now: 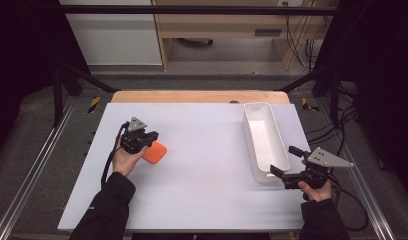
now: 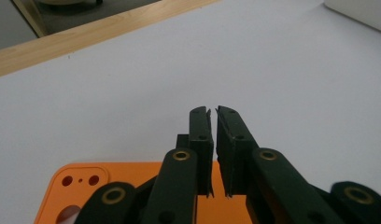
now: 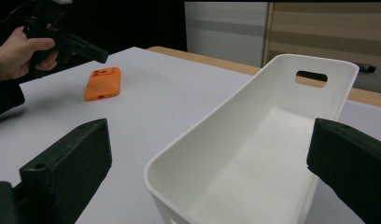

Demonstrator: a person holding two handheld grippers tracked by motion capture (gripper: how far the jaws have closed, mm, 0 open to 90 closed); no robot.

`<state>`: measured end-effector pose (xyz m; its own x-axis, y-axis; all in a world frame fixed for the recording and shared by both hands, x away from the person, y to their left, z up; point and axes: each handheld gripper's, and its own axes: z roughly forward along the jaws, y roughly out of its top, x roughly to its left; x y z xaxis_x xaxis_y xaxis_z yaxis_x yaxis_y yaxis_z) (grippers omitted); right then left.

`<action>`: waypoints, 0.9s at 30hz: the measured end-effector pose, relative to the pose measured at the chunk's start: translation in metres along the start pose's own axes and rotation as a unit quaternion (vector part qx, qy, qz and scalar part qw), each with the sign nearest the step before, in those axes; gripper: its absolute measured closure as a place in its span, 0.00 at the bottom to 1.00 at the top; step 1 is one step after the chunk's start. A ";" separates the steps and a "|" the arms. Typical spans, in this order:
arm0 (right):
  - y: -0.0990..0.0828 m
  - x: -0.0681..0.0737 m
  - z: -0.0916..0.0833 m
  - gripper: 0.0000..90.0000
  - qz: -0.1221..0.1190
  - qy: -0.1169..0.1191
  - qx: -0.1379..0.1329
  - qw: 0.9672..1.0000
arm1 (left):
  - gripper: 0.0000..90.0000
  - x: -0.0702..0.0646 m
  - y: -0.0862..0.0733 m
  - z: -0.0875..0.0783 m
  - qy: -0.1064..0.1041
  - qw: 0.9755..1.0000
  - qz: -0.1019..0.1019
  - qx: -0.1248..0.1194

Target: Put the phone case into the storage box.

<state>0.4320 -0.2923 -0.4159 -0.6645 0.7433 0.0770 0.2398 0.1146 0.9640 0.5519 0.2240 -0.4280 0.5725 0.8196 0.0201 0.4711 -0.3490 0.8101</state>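
Left of frame centre, the left gripper [image 1: 151,137] is held over the orange phone case [image 1: 155,152], jaws together with nothing clamped. A reopening seems needed before pickup; the right gripper [image 1: 287,161], jaws apart, is kept by the white bin [image 1: 265,139].

left gripper [image 1: 148,141]: black, brass-ringed screws, grey plate | right gripper [image 1: 282,160]: black, grey plate | sleeves: black
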 end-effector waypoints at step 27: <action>-0.001 0.000 0.002 0.01 -0.002 0.002 0.004 1.000 | 1.00 -0.004 -0.007 0.048 -0.001 0.998 0.004 0.069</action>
<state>0.4328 -0.2911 -0.4168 -0.6678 0.7407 0.0737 0.2427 0.1231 0.9623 0.5782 0.2014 -0.4623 0.5771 0.8163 0.0248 0.5547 -0.4141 0.7217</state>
